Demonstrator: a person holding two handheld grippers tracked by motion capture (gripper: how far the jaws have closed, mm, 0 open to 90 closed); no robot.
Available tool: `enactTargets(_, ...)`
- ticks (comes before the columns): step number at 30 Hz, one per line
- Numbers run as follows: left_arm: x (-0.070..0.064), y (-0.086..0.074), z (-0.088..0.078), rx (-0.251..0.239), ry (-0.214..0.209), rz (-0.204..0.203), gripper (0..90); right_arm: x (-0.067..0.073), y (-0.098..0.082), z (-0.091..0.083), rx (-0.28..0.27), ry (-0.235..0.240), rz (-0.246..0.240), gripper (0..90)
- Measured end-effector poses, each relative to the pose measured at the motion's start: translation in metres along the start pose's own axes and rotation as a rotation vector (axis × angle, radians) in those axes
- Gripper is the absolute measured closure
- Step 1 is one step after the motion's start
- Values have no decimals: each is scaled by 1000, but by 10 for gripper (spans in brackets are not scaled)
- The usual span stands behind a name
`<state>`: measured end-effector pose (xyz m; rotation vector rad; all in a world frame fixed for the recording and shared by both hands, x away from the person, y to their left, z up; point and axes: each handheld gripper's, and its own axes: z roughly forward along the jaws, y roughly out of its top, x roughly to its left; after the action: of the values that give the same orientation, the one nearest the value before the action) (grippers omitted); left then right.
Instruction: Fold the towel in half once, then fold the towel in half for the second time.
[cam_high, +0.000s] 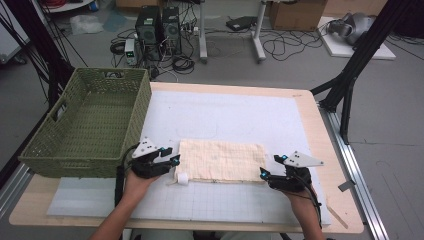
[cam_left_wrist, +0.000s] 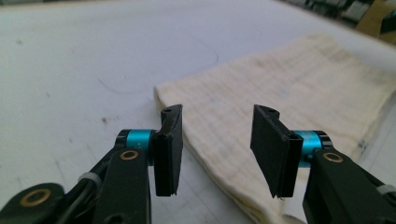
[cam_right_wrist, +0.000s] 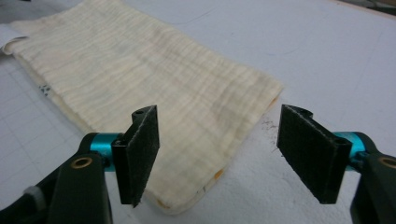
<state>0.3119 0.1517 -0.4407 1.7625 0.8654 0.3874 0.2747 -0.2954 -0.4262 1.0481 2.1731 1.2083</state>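
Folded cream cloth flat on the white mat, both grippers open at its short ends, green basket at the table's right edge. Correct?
Not quite: the green basket stands at the table's left edge, as the high view shows. The rest holds: the folded cream cloth lies flat on the white mat, with the left gripper and right gripper open at its short ends.

A pale wooden table (cam_high: 306, 107) with rounded corners stands on a grey concrete floor (cam_high: 395, 115), a white gridded mat (cam_high: 235, 112) covering most of its top. At ten o'clock on the table rests a green woven rectangular basket (cam_high: 90, 125). Beyond it, at twelve o'clock, two black computer towers (cam_high: 159, 31) stand among tangled black cables (cam_high: 282, 46). White desk legs (cam_high: 258, 30) rise at one o'clock, brown cardboard boxes (cam_high: 296, 14) behind them. A black metal stand (cam_high: 357, 65) slants at two o'clock.
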Motion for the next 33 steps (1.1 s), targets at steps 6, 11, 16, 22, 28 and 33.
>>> enactTargets(6, 5, 4, -9, -112, -18, 35, 445, -2, 3, -8, -31, -38, 11, 213)
enactTargets(11, 2, 7, -9, -122, -2, -41, 224, -3, 6, -13, -42, -67, 31, 122)
enactTargets(16, -2, 7, -5, -116, -7, -18, 181, -2, 7, -19, -11, -96, 20, 113)
enactTargets(22, -1, 8, -7, -121, -5, -12, 182, -3, 7, -21, -25, -104, 31, 112)
enactTargets(28, 0, 8, -9, -118, 13, -8, 182, -5, 5, -20, -22, -107, 40, 112)
enactTargets(33, 2, 7, -10, -107, 23, -12, 183, -8, 5, -19, -30, -107, 47, 112)
